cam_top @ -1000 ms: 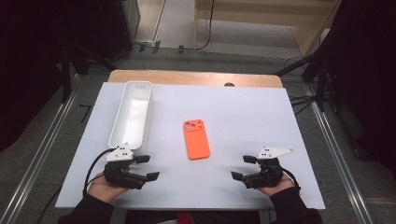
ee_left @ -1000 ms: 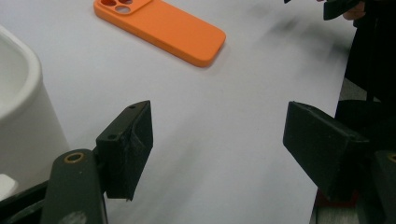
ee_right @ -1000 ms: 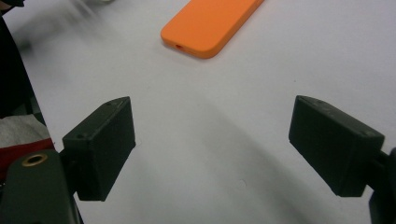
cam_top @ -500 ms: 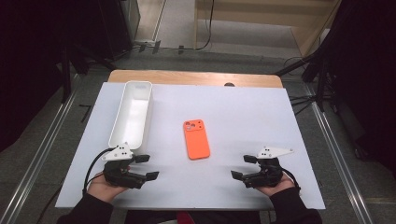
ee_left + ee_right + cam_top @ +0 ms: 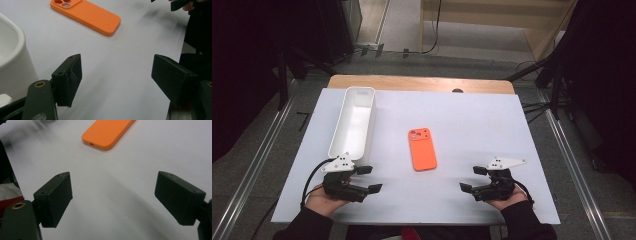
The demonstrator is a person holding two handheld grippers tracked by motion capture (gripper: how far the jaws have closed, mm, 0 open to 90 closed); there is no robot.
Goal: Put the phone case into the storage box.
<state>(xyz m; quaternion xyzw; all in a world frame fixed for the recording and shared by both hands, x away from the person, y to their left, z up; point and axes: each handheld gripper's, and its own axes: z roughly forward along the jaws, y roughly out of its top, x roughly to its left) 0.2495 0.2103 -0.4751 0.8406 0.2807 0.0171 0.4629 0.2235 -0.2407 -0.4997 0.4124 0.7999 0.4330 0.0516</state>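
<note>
Nothing has changed over the last second: both hands rest at the desk's near edge. The left gripper (image 5: 367, 179) and right gripper (image 5: 473, 178) stand open, holding nothing. The phone (image 5: 422, 148) lies mid-desk, the tray (image 5: 338, 146) toward the left edge. No approach has begun yet.

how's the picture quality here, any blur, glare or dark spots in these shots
High view: the white table is evenly lit and the orange phone is sharp, while the surroundings fall into near black. Left gripper view: the phone is fairly crisp, the white tray looks washed out, and the top right corner is smeared. Right gripper view: soft claw shadows on the table, with a blurred top left corner.
</note>
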